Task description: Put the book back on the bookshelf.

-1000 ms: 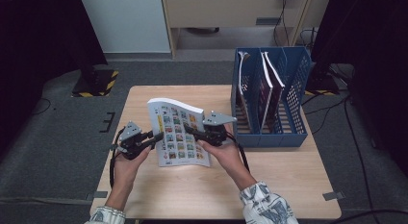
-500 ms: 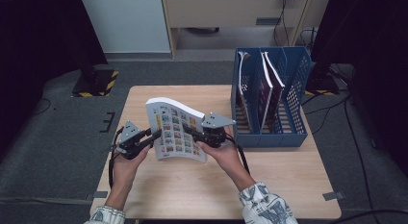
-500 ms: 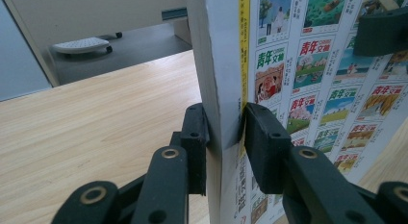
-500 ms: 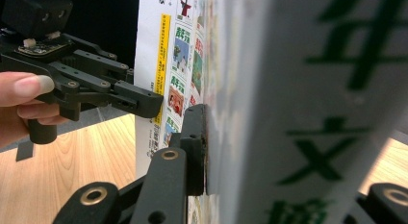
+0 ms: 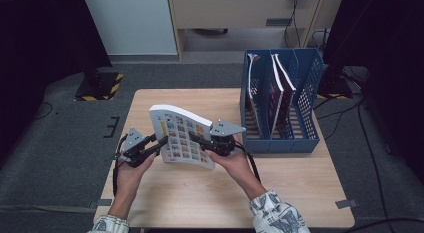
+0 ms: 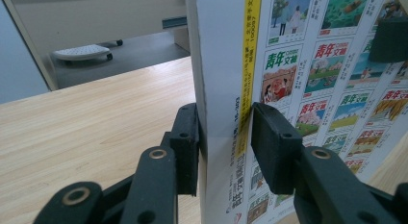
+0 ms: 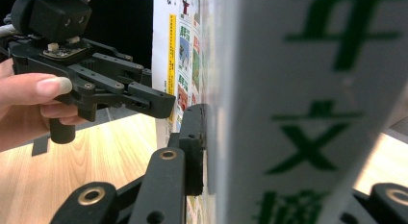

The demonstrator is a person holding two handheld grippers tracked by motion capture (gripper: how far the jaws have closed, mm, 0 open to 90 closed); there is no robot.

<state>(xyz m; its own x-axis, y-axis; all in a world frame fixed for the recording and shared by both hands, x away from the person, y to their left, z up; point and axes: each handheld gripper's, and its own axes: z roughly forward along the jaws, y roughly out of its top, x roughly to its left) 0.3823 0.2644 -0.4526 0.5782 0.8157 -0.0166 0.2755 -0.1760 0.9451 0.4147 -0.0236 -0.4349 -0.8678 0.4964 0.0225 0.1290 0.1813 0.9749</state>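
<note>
Closest to the person, at the bottom of the high view: patterned sleeves (image 5: 272,213), forearms reaching onto the wooden table (image 5: 300,188). Just beyond, left gripper (image 5: 161,142) and right gripper (image 5: 194,138), facing each other across a thick book (image 5: 181,130) with a cover of small coloured pictures. Book raised off the tabletop and tilted, left of the table's middle, near the person's edge, carried between the two claws.

Left claw: clamped across the book's thickness near one edge, one pad on the white page block, the other on the yellow strip of the cover; jaws just eased wider, book between them and, by the look of it, not let go. Right claw: clenched on the opposite edge, one pad flat against the book, the other hidden behind it.

Farther back on the right, well apart from the book: blue file rack (image 5: 305,138) with a few books (image 5: 277,90) standing in its slots and free room beside them.

Judged progress: pick-up done, book in the air; likely left to do, carrying it right, standing it upright and slotting it into the rack.

Seen from the left gripper view: pad contact and cover print up close. Seen from the right gripper view: the opposite claw and a thumb beside it. Seen from the high view alone: rack, tilt, table.
</note>
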